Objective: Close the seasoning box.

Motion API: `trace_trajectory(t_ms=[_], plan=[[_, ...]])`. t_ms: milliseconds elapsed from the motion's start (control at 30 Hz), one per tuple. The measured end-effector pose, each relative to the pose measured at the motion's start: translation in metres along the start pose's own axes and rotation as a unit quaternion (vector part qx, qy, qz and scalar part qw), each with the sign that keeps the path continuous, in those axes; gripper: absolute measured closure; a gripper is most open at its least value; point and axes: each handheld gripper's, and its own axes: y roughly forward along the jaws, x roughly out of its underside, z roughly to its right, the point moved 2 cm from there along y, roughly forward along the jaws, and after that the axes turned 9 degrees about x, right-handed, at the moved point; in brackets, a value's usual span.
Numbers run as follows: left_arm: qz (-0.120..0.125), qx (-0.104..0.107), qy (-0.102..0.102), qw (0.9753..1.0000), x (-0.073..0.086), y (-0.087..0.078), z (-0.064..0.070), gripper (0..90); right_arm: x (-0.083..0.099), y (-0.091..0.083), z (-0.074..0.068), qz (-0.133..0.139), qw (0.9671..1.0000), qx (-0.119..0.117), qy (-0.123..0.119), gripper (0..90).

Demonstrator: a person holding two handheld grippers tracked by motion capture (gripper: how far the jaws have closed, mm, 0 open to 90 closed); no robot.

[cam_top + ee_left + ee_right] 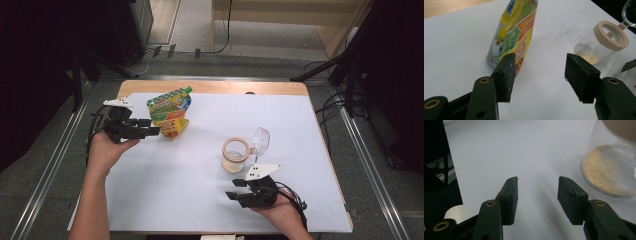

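The left gripper (155, 131) sits spread wide right beside the standing snack pouch (170, 112), not holding anything. That bag looks top-heavy to me, so a nudge from one jaw instead of a clean pinch could tip it over. Middle of the white table (165, 200), the clear jar (235, 155) stands with its flip lid (260, 140) swung up, some tan powder at the bottom. The right gripper (234, 190) is also agape and empty, just short of the jar; bumping it might spill. Pouch print is too blurry to read.
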Motion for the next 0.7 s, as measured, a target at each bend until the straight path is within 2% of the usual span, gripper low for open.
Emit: trace_trajectory(t_ms=[133,267,367,400,500,567,633,700], plan=[[0.02,-0.009,-0.003,0.9998,-0.003,0.001,-0.009,42.7,-0.002,0.005,-0.006,-0.001,0.9999,-0.009,-0.014,51.9],[0.016,-0.013,-0.002,0.9998,-0.012,0.008,-0.013,44.4,-0.004,0.007,-0.008,0.002,0.9998,-0.014,-0.017,51.7],[0.013,-0.02,0.006,0.9997,-0.022,0.015,-0.012,47.0,-0.007,0.009,-0.011,0.005,0.9997,-0.025,-0.005,51.2],[0.009,-0.025,0.011,0.9996,-0.026,0.021,-0.013,48.0,-0.01,0.01,-0.014,0.016,0.9993,-0.033,0.0,50.9],[0.013,-0.023,0.009,0.9996,-0.029,0.027,-0.015,49.3,-0.013,0.013,-0.016,0.019,0.9994,-0.027,-0.01,50.7],[0.013,-0.024,0.004,0.9996,-0.029,0.033,-0.018,52.3,-0.017,0.016,-0.018,0.018,0.9995,-0.024,-0.014,50.5],[0.002,-0.028,0.005,0.9996,-0.028,0.042,-0.022,58.0,-0.022,0.021,-0.021,0.018,0.9993,-0.028,-0.016,50.3],[0.006,-0.025,-0.003,0.9997,-0.027,0.046,-0.024,62.1,-0.026,0.025,-0.023,0.018,0.9992,-0.029,-0.018,50.3]])
